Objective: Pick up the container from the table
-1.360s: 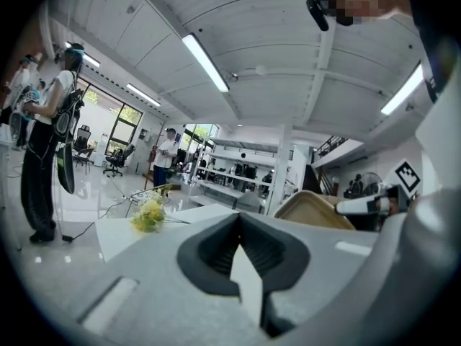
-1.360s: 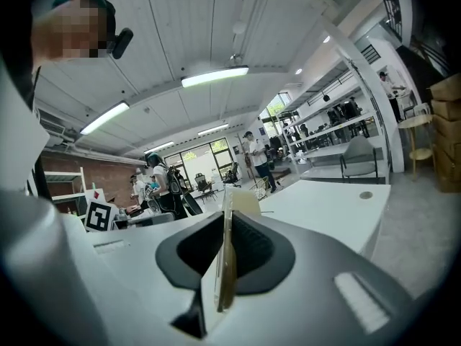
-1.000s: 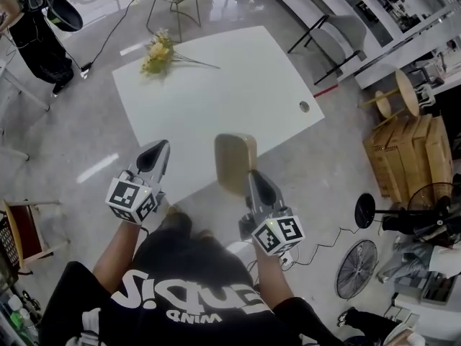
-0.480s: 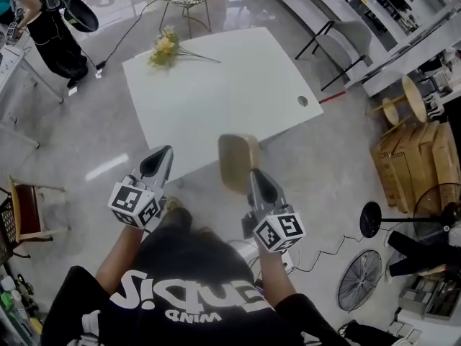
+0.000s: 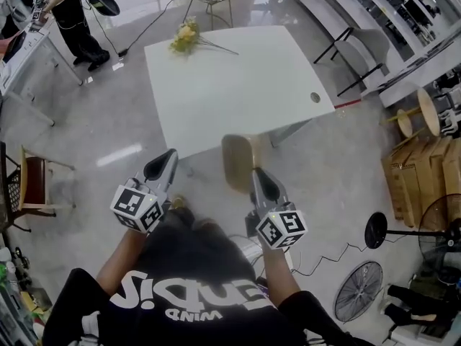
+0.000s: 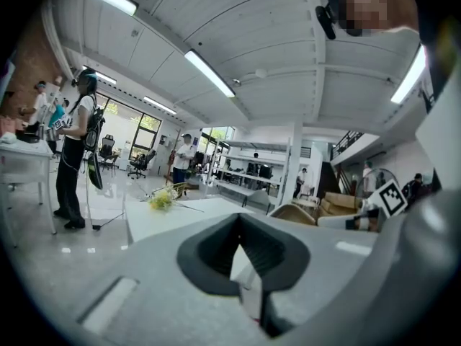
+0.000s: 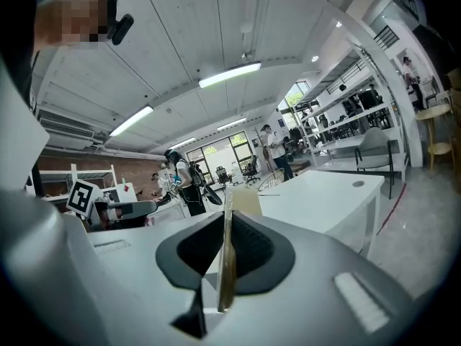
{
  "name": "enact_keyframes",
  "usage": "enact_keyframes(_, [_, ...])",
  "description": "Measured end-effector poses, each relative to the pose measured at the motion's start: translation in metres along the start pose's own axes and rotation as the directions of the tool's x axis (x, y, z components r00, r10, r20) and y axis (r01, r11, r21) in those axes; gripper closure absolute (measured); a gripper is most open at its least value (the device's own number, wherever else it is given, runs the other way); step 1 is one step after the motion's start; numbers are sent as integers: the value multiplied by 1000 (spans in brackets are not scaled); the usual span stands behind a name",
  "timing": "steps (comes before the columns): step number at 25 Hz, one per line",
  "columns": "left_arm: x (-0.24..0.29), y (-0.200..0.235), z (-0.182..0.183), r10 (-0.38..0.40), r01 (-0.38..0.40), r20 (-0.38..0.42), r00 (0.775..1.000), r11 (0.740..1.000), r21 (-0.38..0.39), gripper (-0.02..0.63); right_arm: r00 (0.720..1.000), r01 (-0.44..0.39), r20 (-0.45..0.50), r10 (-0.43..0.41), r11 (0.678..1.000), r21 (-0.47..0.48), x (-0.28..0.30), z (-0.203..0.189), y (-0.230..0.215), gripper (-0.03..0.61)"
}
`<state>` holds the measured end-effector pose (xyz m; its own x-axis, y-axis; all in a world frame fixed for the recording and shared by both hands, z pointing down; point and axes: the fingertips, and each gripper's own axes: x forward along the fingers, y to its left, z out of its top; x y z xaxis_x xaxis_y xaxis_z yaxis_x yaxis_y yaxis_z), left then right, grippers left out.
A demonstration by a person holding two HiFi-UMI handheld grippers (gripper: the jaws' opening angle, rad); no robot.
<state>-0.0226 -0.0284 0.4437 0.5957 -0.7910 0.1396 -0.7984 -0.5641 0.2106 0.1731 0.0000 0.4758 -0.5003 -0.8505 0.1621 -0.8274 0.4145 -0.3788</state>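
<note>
Right gripper (image 5: pixel 258 174) fingers pinch only the container's (image 5: pixel 239 161) thin edge over the floor (image 5: pixel 324 164); a jolt could slip it. Left gripper (image 5: pixel 164 163) closed, empty.

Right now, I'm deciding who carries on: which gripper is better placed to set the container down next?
Right, most likely. The right gripper is shut on the tan container, while the left gripper is empty and apart from it.
</note>
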Motion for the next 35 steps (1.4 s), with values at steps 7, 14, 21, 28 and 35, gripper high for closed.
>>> enact_keyframes(7, [-27,4,2,-4,4,-4,1000,1000,-17,612,999,31,9,-31,1000,8,2,-7,20,549])
enact_keyframes(14, [-39,27,-7,-10,9,-21,1000,1000,-11,612,996,85,8,-85,996,-4,15,-20,36,549])
enact_keyframes(21, [-36,50,-14,-16,16,-26,1000,1000,3,612,990,138,8,-138,990,-11,30,-29,38,549])
enact_keyframes(28, [-23,40,-14,-41,40,-24,999,999,-8,612,984,175,17,-175,984,-12,21,-25,27,549])
enact_keyframes(35, [-26,41,-15,-33,33,-22,999,999,-12,612,984,180,7,-180,983,-28,23,-29,28,551])
